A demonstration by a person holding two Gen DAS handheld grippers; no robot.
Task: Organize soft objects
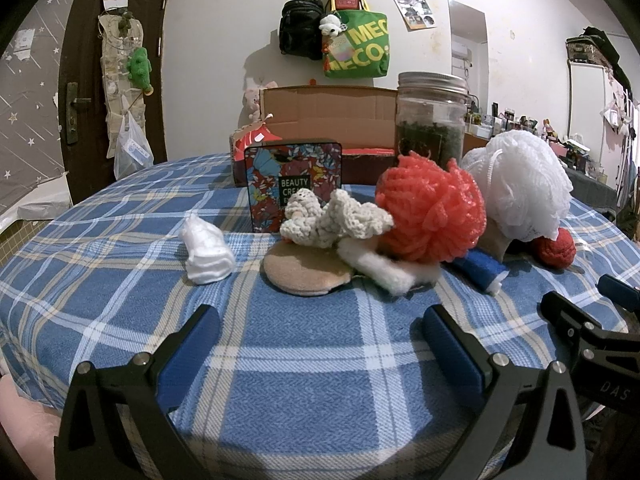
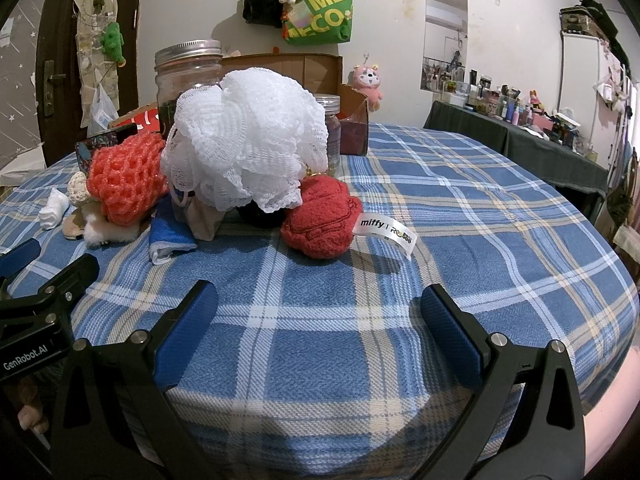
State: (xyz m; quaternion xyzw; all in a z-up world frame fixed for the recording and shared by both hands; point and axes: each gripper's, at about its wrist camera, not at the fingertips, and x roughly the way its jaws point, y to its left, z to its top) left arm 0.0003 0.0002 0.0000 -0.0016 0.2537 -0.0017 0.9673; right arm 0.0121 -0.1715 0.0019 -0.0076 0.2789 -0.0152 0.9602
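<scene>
On the blue plaid tablecloth [image 1: 300,380], the pile of soft things sits ahead of you: your left gripper [image 1: 320,330] faces the tan pad [image 1: 304,274], your right gripper [image 2: 318,306] the red plush [image 2: 320,224]; both are spread wide and empty.

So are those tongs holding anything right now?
No, nothing is held. The left tongs and the right tongs are both open over bare blue plaid cloth, short of the pile of soft things.
</scene>
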